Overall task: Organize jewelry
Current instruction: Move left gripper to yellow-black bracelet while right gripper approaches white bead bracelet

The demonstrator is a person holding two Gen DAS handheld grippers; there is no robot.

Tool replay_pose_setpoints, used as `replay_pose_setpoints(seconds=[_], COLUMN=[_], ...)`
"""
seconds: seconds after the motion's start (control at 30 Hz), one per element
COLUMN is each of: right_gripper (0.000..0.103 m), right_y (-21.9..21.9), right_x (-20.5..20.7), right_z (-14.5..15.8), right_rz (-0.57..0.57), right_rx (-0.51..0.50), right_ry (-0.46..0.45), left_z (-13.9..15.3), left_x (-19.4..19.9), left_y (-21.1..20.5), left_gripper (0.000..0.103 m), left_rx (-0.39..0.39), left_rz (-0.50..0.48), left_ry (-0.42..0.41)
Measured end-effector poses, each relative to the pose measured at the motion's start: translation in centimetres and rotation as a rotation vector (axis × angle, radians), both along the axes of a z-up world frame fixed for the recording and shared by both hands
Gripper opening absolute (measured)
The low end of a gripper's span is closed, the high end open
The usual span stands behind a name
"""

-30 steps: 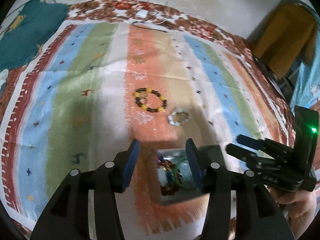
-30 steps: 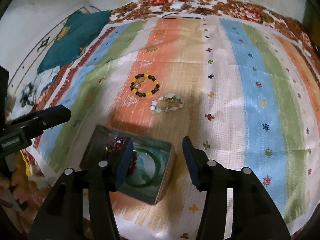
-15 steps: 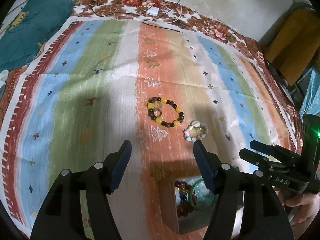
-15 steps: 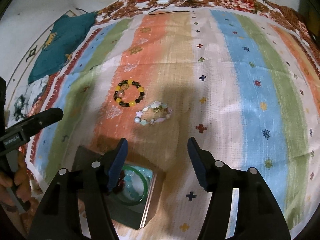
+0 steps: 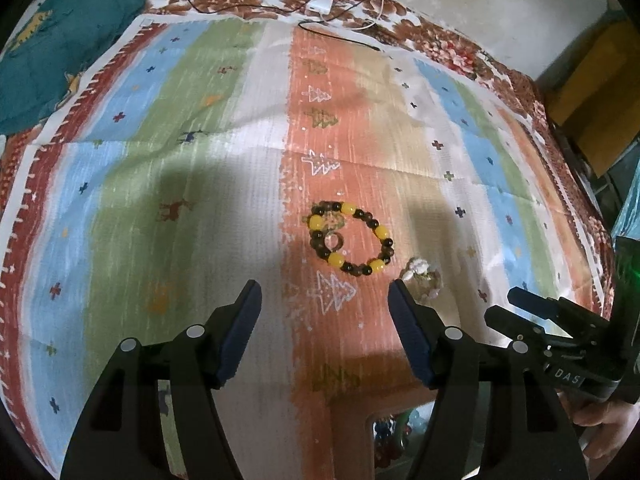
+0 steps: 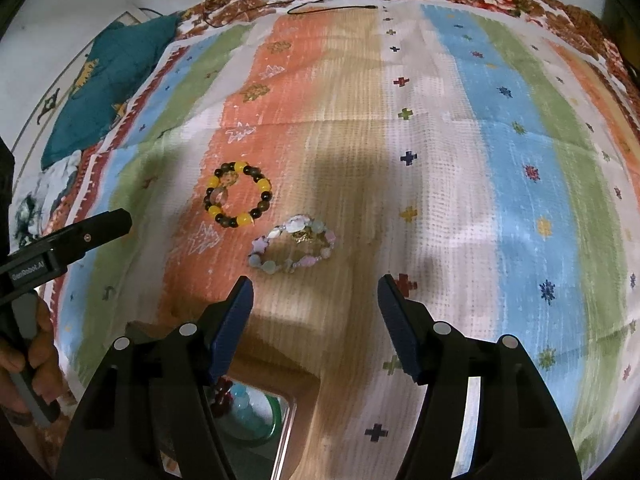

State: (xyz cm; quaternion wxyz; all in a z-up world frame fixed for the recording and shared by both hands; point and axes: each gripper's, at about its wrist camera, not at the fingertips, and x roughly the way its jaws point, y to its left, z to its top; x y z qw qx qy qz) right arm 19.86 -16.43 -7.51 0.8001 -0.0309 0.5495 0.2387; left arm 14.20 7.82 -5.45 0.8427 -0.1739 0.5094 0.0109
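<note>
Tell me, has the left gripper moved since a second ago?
Yes. The left gripper has moved away from the jewelry box toward the yellow-and-dark bead bracelet.

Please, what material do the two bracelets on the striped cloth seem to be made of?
Yellow and dark bracelet: round glossy beads, probably stone, glass or resin; small highlights show on them. Pastel bracelet: pale pink, blue and white beads, some star-shaped, looking milky, perhaps shell, stone or plastic; the picture cannot settle it. Striped cloth: woven fabric with a matte, ribbed texture.
</note>
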Motion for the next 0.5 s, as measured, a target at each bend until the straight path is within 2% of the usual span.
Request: replay_pose_setpoints(seconds=[0.5], right_gripper=[0.065], right_y=[1.7], right_x=[2.0], right_z=[-2.2], right_rz=[0.01], right_rx=[-0.028], right_ry=[0.035], left_z=[-2.2], left_x=[3.3], left_y=[-0.2], left_gripper=[0.066], left_rx=[0.032], left_rz=[-0.01], left_ry=[0.032])
